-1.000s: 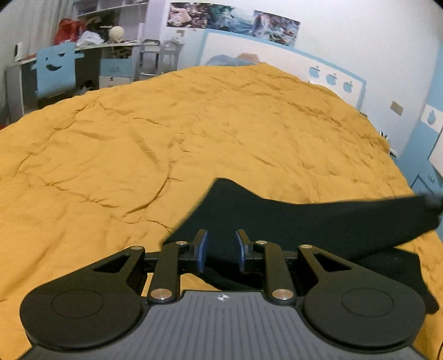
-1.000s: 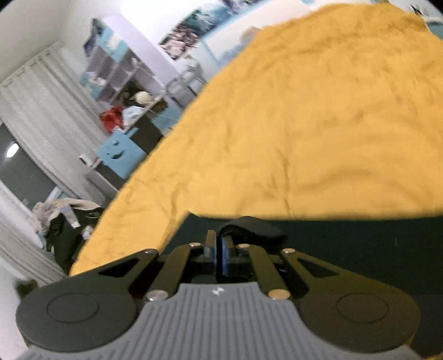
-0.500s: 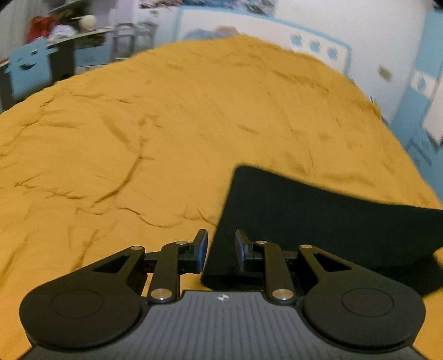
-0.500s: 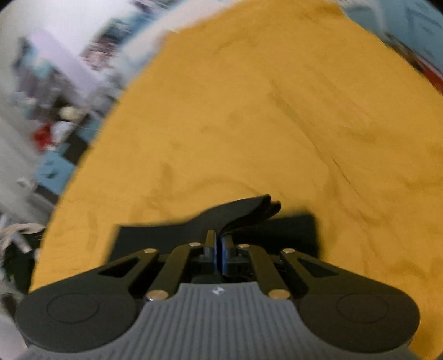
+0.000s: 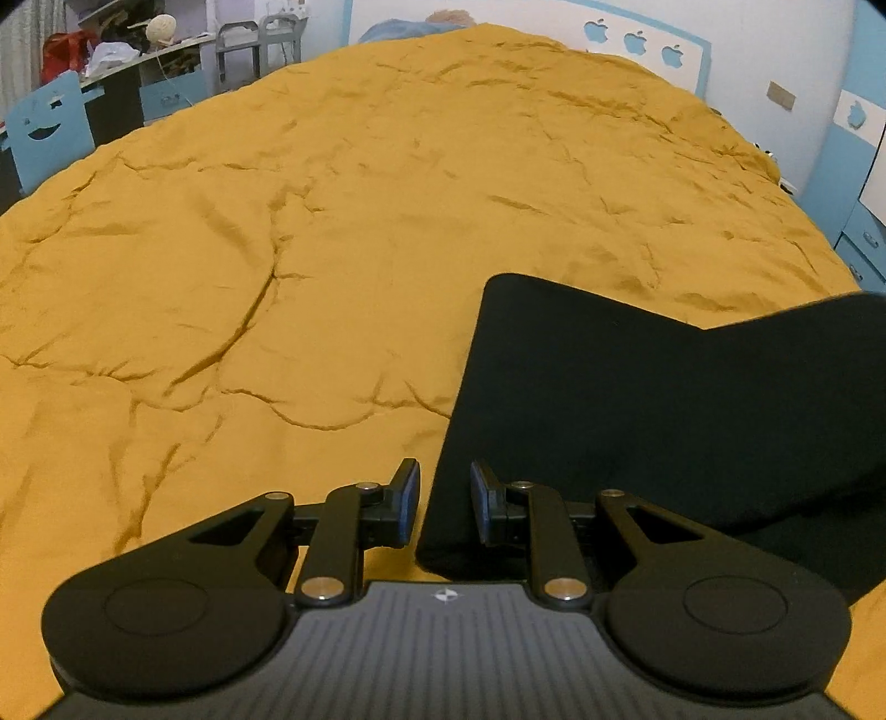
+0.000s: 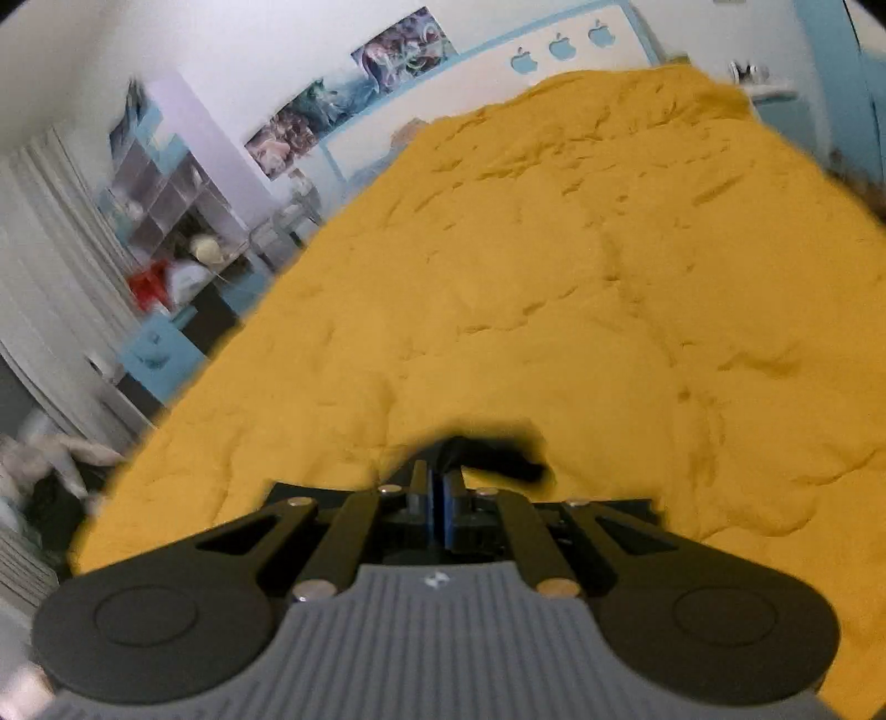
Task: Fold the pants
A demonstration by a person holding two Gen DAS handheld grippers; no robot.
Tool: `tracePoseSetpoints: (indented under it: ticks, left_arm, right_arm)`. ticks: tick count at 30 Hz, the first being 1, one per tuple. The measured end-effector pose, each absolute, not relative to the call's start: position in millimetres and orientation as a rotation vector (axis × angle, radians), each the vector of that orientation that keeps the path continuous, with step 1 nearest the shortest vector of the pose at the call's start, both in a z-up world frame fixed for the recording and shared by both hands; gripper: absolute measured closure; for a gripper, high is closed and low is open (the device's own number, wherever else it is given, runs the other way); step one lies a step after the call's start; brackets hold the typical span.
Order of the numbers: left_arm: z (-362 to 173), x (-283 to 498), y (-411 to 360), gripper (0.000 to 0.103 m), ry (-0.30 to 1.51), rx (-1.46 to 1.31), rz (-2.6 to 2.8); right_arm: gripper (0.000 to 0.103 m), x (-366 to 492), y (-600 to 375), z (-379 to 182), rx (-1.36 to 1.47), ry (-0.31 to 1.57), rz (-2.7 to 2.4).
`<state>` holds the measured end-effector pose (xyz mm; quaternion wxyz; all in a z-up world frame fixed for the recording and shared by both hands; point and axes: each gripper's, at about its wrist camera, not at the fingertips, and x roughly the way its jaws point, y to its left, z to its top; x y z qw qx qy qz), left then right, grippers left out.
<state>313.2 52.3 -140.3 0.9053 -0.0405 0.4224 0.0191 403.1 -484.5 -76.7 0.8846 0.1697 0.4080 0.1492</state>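
Observation:
The black pants (image 5: 637,399) lie on the yellow bedspread (image 5: 332,221) at the right of the left wrist view, with one panel lapped over another. My left gripper (image 5: 443,498) hangs low over their near left corner. Its jaws stand apart, the pants' edge lies between them beside the right finger (image 5: 483,501), and yellow shows beside the left one. In the right wrist view my right gripper (image 6: 443,487) is shut on a bunched fold of the pants (image 6: 493,457) that sticks out past its tips. The remainder of the pants is hidden under that gripper.
The bedspread stretches far ahead and to the left, wrinkled. A blue chair (image 5: 47,133) and a cluttered desk stand off the bed's left side. A headboard with apple shapes (image 5: 631,41) is at the far end, blue cabinets (image 5: 853,183) at the right.
The pants, stretched in the air between the grippers a second ago, now lie on the bed. Both grippers have come down. The right one has swung, and less black cloth shows in its view.

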Motion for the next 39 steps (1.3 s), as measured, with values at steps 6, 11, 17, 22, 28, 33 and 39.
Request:
tracePoseSetpoints:
  ticks: [6,11,17,22,28,33,39]
  left_arm:
    - [-144.4,312.3,51.0,0.078,0.881,-0.074,0.039]
    - [-144.3,312.6,52.6,0.077,0.882,-0.078,0.039]
    - [-150.1,316.0,52.7,0.077,0.915,-0.049,0.029]
    - [-153.5,314.6,65.3,0.077,0.965,-0.063,0.045]
    - [-133.2,294.8,82.0,0.079,0.923,-0.116,0.082]
    - [-127.8,294.4,96.9,0.069,0.853,-0.324,0.035]
    - [-133.8,326.0,87.4,0.057,0.868,-0.339,0.003]
  right_arm:
    - [0.103,404.4,-507.1,-157.2,0.435,1.003,0.175]
    - [0.103,399.0,-496.5,-143.5,0.384,0.970,0.174]
    - [0.103,401.5,-492.9,-143.0,0.307,0.995,0.153]
    - [0.103,396.2,-485.6,-153.1,0.254,0.992,0.106]
    - [0.099,356.0,-489.5,-123.4,0.145,0.922,0.024]
    - [0.098,318.9,-470.1,-104.3,0.140,0.813,0.089]
    - [0.079,311.3,-408.2,-105.5,0.076,0.736,0.185]
